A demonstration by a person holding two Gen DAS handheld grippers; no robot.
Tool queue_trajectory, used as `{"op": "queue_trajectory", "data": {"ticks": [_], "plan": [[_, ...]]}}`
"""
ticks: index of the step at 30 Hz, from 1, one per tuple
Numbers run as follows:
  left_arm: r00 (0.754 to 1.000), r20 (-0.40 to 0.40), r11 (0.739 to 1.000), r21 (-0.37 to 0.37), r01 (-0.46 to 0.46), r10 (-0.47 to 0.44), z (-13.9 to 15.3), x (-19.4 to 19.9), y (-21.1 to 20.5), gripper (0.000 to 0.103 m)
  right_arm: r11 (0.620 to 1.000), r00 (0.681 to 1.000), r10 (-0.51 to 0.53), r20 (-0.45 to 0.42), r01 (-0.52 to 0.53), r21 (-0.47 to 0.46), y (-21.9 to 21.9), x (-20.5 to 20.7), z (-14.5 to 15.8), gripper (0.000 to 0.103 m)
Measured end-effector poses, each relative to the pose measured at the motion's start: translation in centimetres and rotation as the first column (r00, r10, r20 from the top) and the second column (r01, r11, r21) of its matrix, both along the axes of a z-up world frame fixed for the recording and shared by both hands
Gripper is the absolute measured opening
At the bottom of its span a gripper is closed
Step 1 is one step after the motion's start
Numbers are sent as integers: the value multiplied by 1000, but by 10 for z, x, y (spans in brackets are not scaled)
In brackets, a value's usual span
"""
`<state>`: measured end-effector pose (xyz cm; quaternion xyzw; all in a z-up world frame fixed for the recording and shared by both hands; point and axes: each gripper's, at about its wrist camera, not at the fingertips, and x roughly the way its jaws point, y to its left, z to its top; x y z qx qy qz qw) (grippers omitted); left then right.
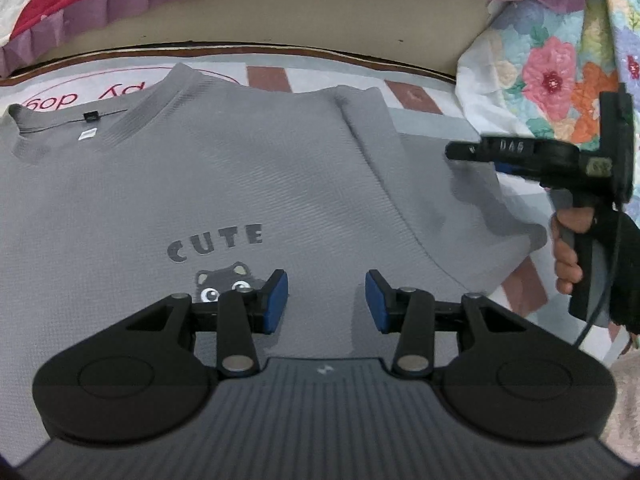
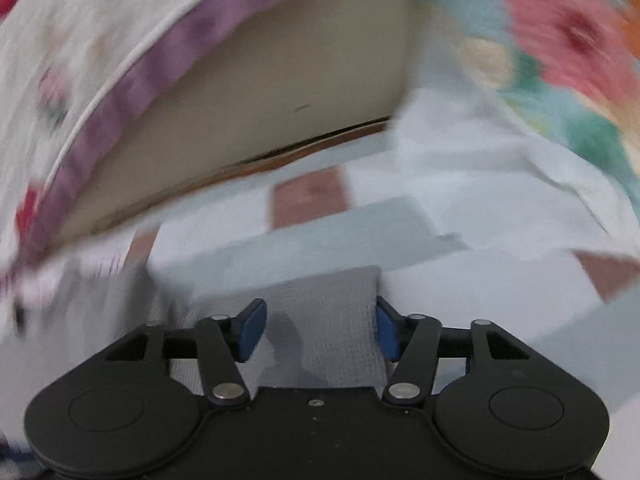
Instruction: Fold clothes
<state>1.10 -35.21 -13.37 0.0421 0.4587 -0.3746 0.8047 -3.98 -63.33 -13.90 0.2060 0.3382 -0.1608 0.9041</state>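
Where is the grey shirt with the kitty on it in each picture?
Left wrist view: the grey shirt fills the middle and left, lying flat with the word CUTE showing.
Right wrist view: only a small piece of the shirt shows, at the bottom middle, between the fingers of the right gripper.
Shared landmark: the purple frill above the cream panel.

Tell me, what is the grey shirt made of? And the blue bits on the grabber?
The grey shirt looks like soft knit cloth, matte, with fine ribbed lines. The blue pads look like rubber or soft plastic, smooth and dull; I can't be sure which.
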Motion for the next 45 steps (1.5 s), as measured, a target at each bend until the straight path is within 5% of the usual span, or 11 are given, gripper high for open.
{"op": "queue_trajectory", "data": {"ticks": [6,15,20,24,27,33,34,36,40,43,45], "plan": [[998,-19,985,-164,-60,57,20,19,21,43,950,931,290,220,-309,54,69,-20,41,9],[952,-262,920,-313,-236,155,8,46,60,48,729,751,594,289,-654,201,134,-39,46,9],[883,-443,851,-392,-349,158,-16,47,84,49,702,741,596,309,-668,248,128,-41,46,9],[859,-489,803,-447,-393,148,-18,50,98,53,676,737,572,360,-673,302,122,-41,47,9],[862,-506,781,-532,-327,17,-14,51,101,52,664,730,577,366,-680,310,124,-39,46,9],[960,-278,958,-262,-115,39,3,35,71,51,595,677,648,347,-736,324,140,-39,46,9],[958,-282,958,-256,-132,57,1,35,72,48,589,671,661,337,-742,322,144,-38,46,9],[934,-354,936,-310,-168,50,-5,38,80,2,576,658,673,336,-752,319,146,-39,46,9],[951,-289,949,-254,-187,110,3,33,91,2,583,663,655,363,-749,315,142,-39,48,13],[960,-234,961,-188,-202,156,8,29,100,2,628,705,528,474,-699,341,116,-44,57,16],[960,-213,971,-117,-210,182,5,26,104,2,683,771,395,500,-610,401,90,-43,52,30]]}}
